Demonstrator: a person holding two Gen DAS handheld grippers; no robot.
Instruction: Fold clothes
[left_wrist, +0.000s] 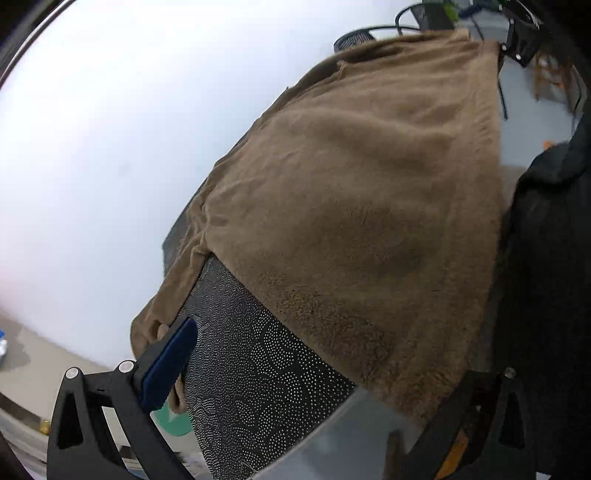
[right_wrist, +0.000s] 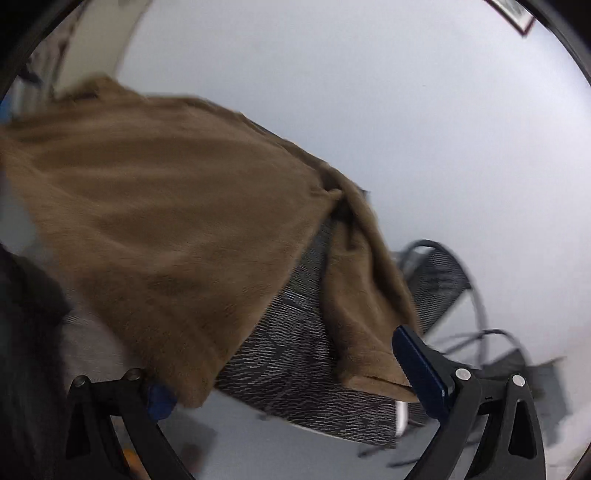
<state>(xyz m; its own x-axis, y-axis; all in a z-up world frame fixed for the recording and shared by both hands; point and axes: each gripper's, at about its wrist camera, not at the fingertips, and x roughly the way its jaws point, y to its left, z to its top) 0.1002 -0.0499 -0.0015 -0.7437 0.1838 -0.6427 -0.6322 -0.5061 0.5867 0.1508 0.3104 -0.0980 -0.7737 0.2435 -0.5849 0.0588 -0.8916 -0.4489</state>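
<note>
Both grippers, left (left_wrist: 295, 387) and right (right_wrist: 295, 384), gape wide, empty; the brown garment (left_wrist: 351, 203) sprawls lengthwise away between them across the table (left_wrist: 258, 369).

the brown garment (left_wrist: 362, 206) covered most of the dotted black mat (left_wrist: 258, 376) and hid the left gripper's (left_wrist: 314, 398) right finger. in the right wrist view the garment was blurred, its left part ran off the edge, and it buried the right gripper's (right_wrist: 288, 384) left fingertip. the far metal chair (right_wrist: 439, 280) was smeared.
</note>
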